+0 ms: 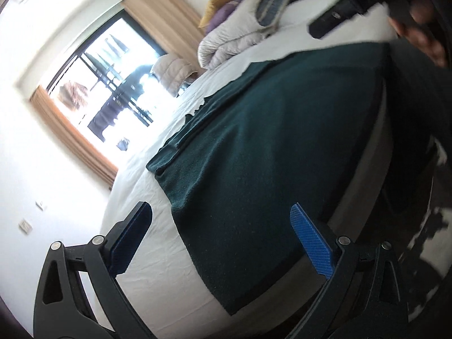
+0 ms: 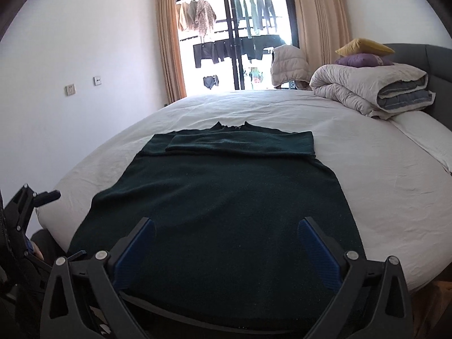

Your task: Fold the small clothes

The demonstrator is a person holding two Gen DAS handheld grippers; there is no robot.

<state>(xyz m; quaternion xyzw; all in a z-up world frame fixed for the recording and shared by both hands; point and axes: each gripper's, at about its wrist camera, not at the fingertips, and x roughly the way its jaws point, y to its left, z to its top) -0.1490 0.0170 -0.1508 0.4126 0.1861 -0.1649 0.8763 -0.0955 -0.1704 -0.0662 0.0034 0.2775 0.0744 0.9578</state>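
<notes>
Claws [image 2: 226, 226] apart; dark green sweater [image 2: 220, 186] flat, sleeves folded

The left gripper [image 1: 221, 220] is built from matte black plastic link arms with triangular cut-outs near each base. Round silver screw heads mark the pivots, two on each side, just behind the fingers. Each finger carries a flat blue pad [image 1: 312, 243] with a fine cross-hatched texture; the outer finger shells are black.

The right gripper [image 2: 226, 236] is of identical construction: black linkage arms, triangular cut-outs, silver pivot screws, and blue textured pads [image 2: 319, 251] on the inner finger faces. A black crossbar runs between the two arms behind the pads.

A hand [image 1: 426, 36] appears blurred beyond the left gripper's fingers, next to dark clothing.
</notes>
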